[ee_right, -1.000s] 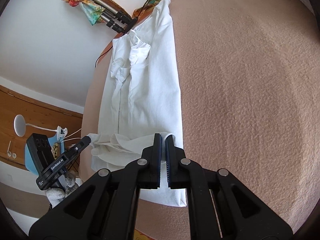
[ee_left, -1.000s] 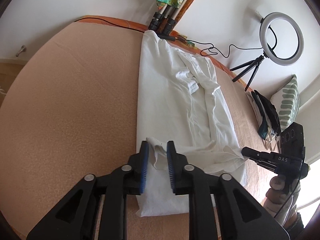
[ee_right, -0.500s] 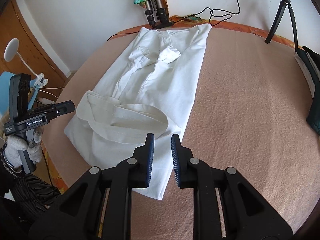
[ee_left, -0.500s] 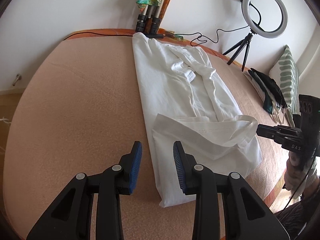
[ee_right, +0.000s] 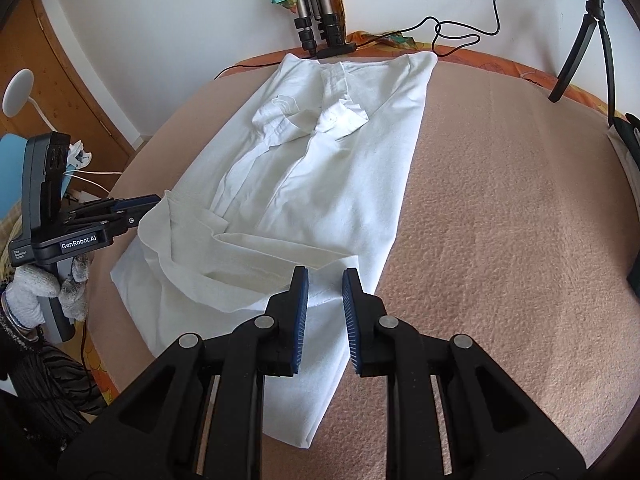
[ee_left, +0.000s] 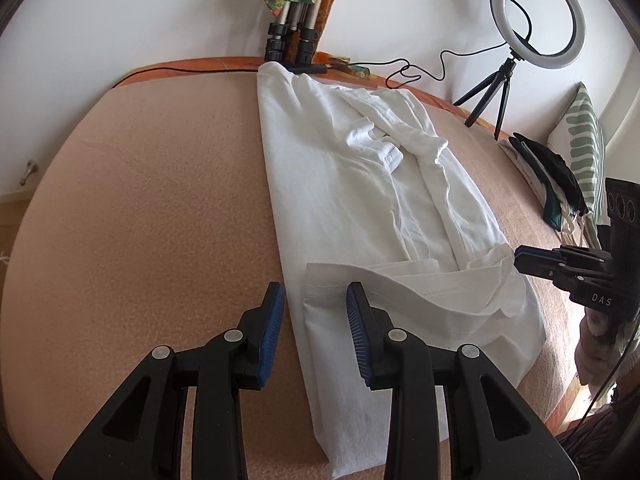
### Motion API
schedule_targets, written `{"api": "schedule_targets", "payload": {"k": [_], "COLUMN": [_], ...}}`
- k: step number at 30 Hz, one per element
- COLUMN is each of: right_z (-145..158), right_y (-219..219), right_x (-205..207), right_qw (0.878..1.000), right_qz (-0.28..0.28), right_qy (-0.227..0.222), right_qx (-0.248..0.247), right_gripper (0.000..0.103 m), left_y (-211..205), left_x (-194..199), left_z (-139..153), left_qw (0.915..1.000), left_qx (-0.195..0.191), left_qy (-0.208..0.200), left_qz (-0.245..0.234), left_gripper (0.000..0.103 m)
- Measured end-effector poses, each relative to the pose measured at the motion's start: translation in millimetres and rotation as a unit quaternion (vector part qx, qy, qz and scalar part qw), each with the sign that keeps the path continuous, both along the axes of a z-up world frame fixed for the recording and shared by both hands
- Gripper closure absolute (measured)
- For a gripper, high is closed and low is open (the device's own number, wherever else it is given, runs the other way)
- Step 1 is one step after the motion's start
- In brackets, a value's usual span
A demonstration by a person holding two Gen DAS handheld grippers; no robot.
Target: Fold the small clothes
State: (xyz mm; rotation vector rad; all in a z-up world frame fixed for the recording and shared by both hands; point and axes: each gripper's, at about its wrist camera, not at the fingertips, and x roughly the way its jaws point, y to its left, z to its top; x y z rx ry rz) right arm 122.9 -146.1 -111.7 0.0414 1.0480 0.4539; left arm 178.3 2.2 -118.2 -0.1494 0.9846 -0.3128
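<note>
The white cotton shirt [ee_left: 360,184] lies lengthwise on the peach textured bed cover [ee_left: 152,208], folded into a long narrow strip, collar end far from both grippers. Its near hem is turned back over the body as a loose flap [ee_right: 240,256].

Left gripper [ee_left: 315,312]: black frame, blue ribbed pads. The jaws stand apart, above the near left corner of the flap. The left pad is over the bed cover just beside the shirt's edge; the right pad is over the flap. No cloth is pinched between the pads.

Right gripper [ee_right: 325,300]: same construction. The jaws have just been opening and now show a narrow gap. The flap's near right corner lies beneath that gap, released and resting on the shirt; the pads do not press it.

In the right wrist view, the left gripper appears to the left of the shirt, held by a hand in a white knitted glove [ee_right: 28,292]. Its tips sit just beside the flap's left end.

Beyond the shirt's far end, folded tripod legs [ee_left: 292,36] lean against the white wall. A ring light on a small black tripod [ee_left: 536,16] stands ahead and to the right of the left gripper. Dark folded garments [ee_left: 548,172] and a green-patterned cushion [ee_left: 584,140] lie at the far right.
</note>
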Motion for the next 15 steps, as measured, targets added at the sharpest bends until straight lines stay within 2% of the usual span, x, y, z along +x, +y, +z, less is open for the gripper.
{"api": "schedule_targets", "payload": {"k": [2, 4, 6, 10, 14, 15], "right_z": [-2.6, -3.9, -3.9, -0.5, -5.6, -6.2], "right_y": [-2.6, -5.1, -7.1, -15.4, -31.2, -34.2], "right_x": [3.1, 3.6, 4.2, 8.5, 15.8, 15.9], "right_qw": [1.0, 0.999, 0.999, 0.998, 0.995, 0.994], "right_qz": [-0.005, -0.009, -0.013, -0.043, -0.084, -0.081], "right_qy": [0.008, 0.014, 0.016, 0.015, 0.028, 0.032], "right_qx": [0.014, 0.029, 0.045, 0.053, 0.053, 0.068], "right_gripper": [0.084, 0.084, 0.098, 0.1, 0.1, 0.1], "left_y": [-1.9, -5.5, -6.2, 4.3, 6.2, 5.6], "left_x": [0.2, -1.9, -4.4, -3.3, -3.3, -4.6], "left_z": [-0.5, -0.2, 1.1, 0.0, -0.7, 1.3], "left_qw": [1.0, 0.9999, 0.9999, 0.9996, 0.9993, 0.9993], "left_qx": [-0.004, -0.003, 0.0, -0.008, -0.019, -0.02], "left_qy": [0.002, -0.002, -0.011, -0.009, -0.004, -0.007], "left_qz": [-0.006, -0.013, -0.009, 0.027, 0.033, 0.032], "left_gripper": [0.076, 0.094, 0.098, 0.098, 0.098, 0.097]}}
